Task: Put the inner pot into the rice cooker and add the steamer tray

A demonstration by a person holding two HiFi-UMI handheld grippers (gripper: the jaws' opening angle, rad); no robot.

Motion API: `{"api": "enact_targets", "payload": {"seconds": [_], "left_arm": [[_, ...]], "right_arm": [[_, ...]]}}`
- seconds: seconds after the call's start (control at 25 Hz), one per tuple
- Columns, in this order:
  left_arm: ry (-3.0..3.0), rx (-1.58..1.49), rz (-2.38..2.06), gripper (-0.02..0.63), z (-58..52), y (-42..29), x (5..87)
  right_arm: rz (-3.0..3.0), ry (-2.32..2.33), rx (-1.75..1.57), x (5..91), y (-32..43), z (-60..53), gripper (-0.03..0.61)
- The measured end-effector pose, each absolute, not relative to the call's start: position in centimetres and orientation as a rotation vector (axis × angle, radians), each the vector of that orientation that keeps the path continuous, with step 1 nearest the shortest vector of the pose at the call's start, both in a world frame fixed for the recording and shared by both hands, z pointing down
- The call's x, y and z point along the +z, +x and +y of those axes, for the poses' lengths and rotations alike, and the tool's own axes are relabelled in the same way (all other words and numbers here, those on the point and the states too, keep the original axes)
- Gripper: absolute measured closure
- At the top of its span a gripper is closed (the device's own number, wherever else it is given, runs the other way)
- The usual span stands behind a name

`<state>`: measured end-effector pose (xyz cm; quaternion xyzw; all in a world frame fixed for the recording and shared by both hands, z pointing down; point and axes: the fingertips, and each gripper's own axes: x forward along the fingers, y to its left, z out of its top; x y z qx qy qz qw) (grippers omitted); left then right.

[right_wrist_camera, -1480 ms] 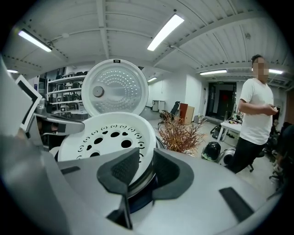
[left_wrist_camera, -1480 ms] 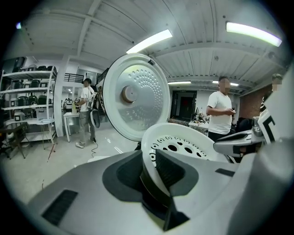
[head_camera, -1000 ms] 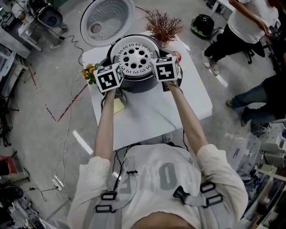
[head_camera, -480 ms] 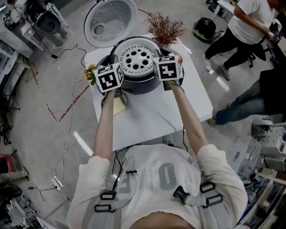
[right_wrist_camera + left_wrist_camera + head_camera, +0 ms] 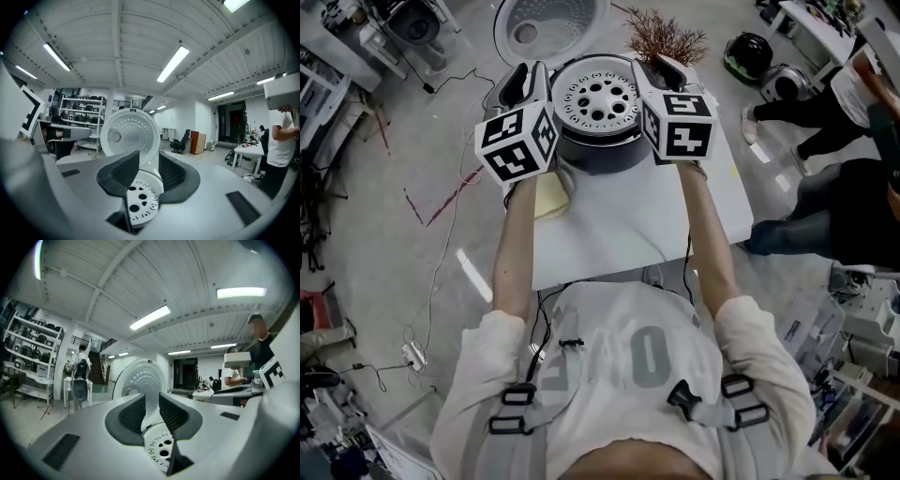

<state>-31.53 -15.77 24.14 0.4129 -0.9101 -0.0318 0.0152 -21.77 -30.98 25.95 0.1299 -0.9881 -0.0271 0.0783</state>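
The left gripper [image 5: 528,80] is held up at the left of the rice cooker [image 5: 600,152], marker cube toward the camera. In the left gripper view its jaws [image 5: 151,411] are seen only a bit apart, a narrow slot, and nothing is clamped in there tbh; the holed steamer tray [image 5: 161,453] is just glimpsed lower down through the gap, with the open lid [image 5: 140,380] behind it.

In the middle, the steamer tray [image 5: 600,98] is seated in the top of the cooker, which is parked at the far end of the white table [image 5: 628,225]. The inner pot can't be made out under the tray. The lid [image 5: 548,23] is flipped back behind the cooker, and a dried twiggy plant [image 5: 666,37] is stood just to its right.

The right gripper [image 5: 661,70] is held at the cooker's right side. In the right gripper view its jaws [image 5: 149,171] are caught opening, nothing pinched between the pads, with the tray [image 5: 140,201] showing below them and the lid [image 5: 124,133] beyond.

Far right, a couple of people [image 5: 825,216] are seen on the floor beside the table.
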Motion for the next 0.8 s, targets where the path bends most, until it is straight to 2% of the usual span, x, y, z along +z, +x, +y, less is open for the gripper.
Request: {"api": "enact_targets", "payload": {"seconds": [0.2,0.32,0.48,0.8], "left_arm": [[1.352,-0.200,-2.990,0.535,-13.3,-27.1,20.6],[1.372,-0.198,-3.064,0.578,-12.4,-24.0,20.5],[1.359,-0.087,-3.103,0.593,-12.7,-20.3,22.6],[1.344,0.001,-3.003,0.594,-13.1,-17.1,27.9]], "right_arm": [[-3.115,0.290,-0.214,22.2,-19.2,-27.2,0.445],[-3.175,0.172,-0.288,21.7,-17.5,-24.6,0.449],[-3.223,0.172,-0.288,22.7,-15.0,-23.1,0.564],[-3.157,0.101,-0.165,28.2,-12.3,-21.6,0.569]]}}
